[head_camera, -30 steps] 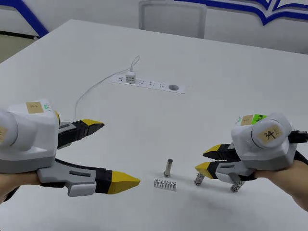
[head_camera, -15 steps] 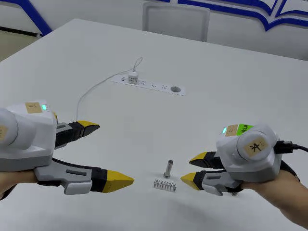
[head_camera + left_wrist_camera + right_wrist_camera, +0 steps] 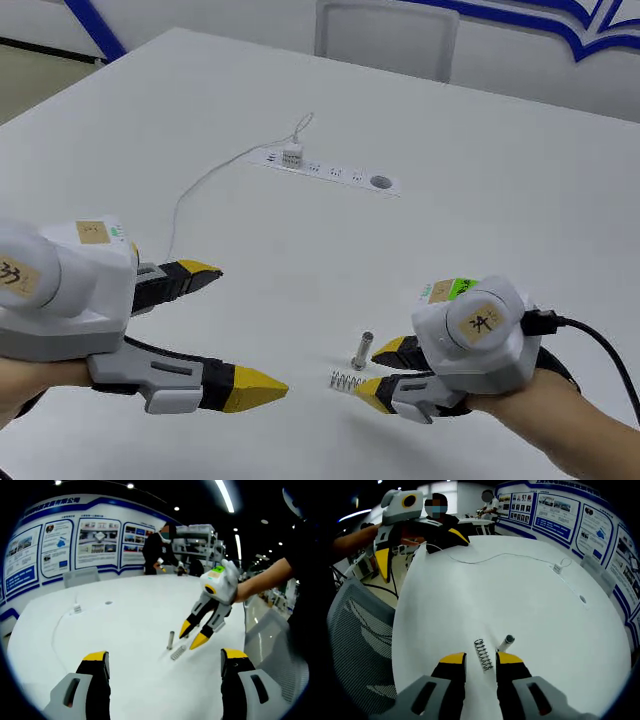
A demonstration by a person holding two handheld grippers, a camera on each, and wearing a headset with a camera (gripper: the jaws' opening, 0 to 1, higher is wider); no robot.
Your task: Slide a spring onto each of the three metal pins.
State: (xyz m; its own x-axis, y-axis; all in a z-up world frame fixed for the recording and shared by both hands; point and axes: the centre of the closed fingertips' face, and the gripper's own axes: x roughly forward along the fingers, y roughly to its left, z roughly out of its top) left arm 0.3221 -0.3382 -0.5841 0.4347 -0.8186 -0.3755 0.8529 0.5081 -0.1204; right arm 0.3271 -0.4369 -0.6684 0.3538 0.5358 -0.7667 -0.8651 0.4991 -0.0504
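The right gripper, fingers slightly parted, sits at the spring lying near a standing pin on the surface, while the left gripper has its fingers spread wide.

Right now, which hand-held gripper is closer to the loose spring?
The right hand-held gripper: its yellow tips are right at the spring beside the bare pin, while the left hand-held gripper hangs wide open farther off.

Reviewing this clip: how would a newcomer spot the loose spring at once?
On the white table, look at the near side, just ahead of the yellow tips of the right tool. The spring lies flat there beside a bare metal pin. It is the coiled wire piece, whereas the pin is a smooth solid rod.
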